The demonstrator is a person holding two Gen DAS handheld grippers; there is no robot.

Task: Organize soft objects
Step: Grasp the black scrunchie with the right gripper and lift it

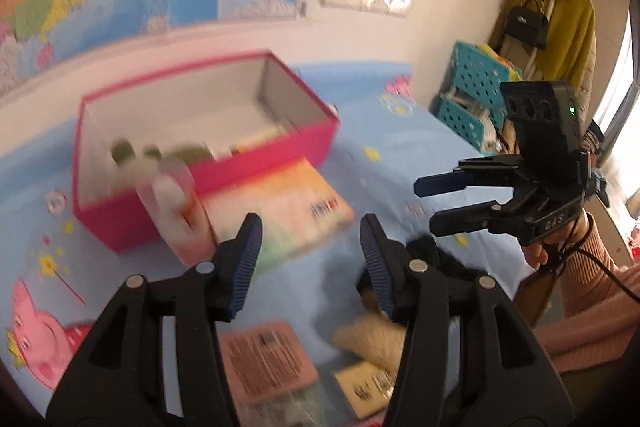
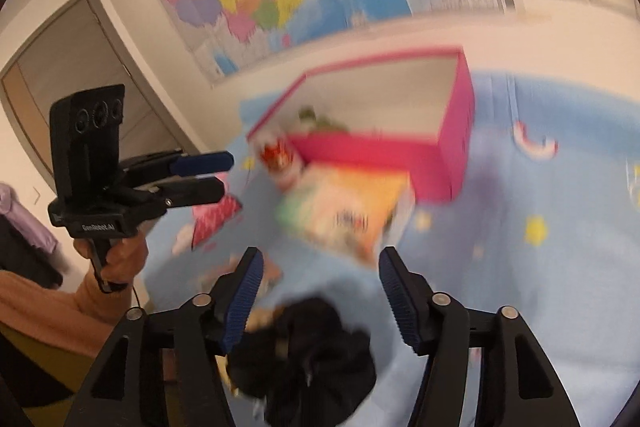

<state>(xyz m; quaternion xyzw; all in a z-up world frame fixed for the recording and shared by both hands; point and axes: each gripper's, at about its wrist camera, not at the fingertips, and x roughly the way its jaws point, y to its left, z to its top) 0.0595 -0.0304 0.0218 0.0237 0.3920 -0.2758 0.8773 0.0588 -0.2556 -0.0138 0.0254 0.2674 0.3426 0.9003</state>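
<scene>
Both tools spread, nothing pinched. My right tool [image 2: 320, 291] is over the black cloth [image 2: 304, 359]; next I'd drop, pinch it, carry to pink box [image 2: 380, 151].

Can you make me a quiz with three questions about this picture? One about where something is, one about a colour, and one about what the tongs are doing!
1. Where is the black fuzzy thing?
A. inside the box
B. on the blue sheet, below the right tongs
C. hanging on the wall

2. What colour is the outside of the open box?
A. pink
B. green
C. black

3. What are the left tongs doing?
A. squeezing a bottle
B. shut tight on nothing
C. open, holding nothing

Answers: 1 B, it lies on the sheet between the open tong tips. 2 A, its walls are bright pink. 3 C, there is a wide gap with nothing gripped.
</scene>
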